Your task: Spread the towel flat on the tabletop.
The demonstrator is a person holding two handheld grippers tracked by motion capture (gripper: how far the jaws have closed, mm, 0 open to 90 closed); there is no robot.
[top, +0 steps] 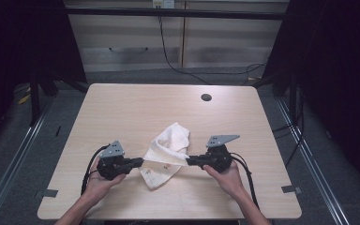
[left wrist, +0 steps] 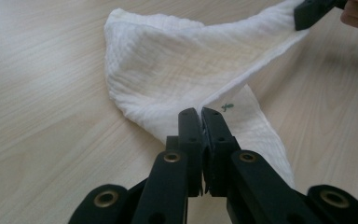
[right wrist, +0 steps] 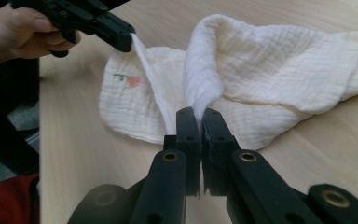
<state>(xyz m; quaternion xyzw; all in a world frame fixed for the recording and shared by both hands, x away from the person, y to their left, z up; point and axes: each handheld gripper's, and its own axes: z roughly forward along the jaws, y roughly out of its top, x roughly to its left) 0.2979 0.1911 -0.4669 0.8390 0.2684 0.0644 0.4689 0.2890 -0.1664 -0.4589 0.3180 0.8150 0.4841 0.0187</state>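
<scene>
Both grippers clamp the white muslin cloth (top: 166,152) near the table's (top: 122,108) front: the left gripper (top: 140,162) and right gripper (top: 188,161) each pinch an edge, probably to spread it.

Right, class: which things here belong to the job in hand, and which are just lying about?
In the job:
cloth
left gripper, shut on the cloth
right gripper, shut on the cloth

Lying about:
table hole
wall cable
</scene>
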